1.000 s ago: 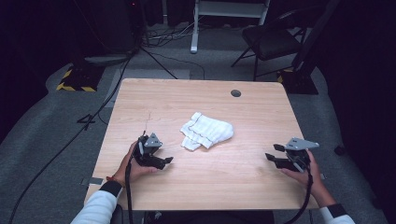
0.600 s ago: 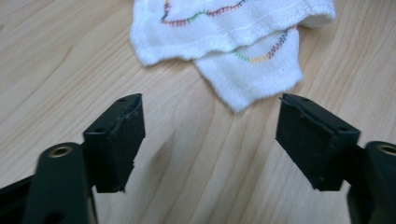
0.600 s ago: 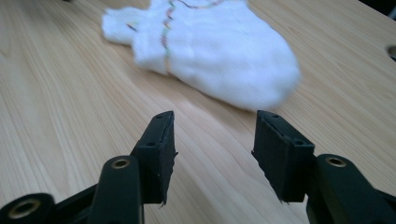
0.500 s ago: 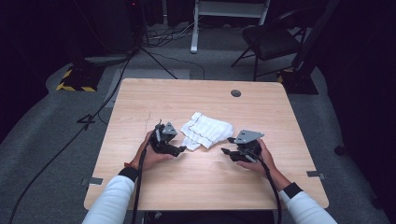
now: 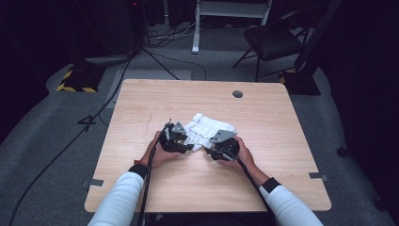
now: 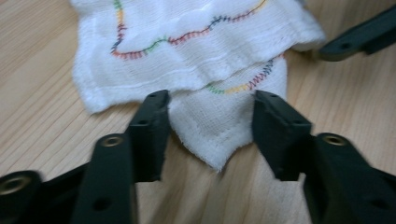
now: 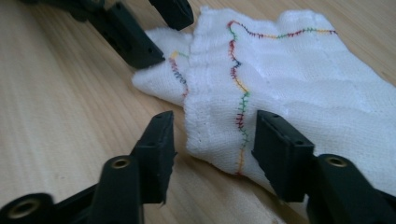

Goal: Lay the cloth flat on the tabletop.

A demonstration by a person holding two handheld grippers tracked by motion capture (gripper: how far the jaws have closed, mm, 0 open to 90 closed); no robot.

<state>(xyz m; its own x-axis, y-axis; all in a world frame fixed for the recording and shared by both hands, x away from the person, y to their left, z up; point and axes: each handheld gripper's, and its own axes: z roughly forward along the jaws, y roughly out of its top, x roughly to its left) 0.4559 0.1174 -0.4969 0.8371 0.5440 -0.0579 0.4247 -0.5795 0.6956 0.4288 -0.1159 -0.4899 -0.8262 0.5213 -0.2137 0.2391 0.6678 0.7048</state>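
Lying crumpled near the middle of the table [image 5: 141, 188], the white cloth [image 5: 209, 129] has both grippers at its near edge; the left gripper [image 6: 210, 119] stands wide apart around a pointed corner, its jaws not yet pressing it. The right gripper [image 7: 212, 135] is spread just as wide astride another folded edge with coloured stitching; nothing is clamped.

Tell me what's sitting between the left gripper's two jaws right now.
A pointed corner of the white cloth lies between the open jaws of the left gripper, with bare wooden table beneath. The left gripper view shows this.
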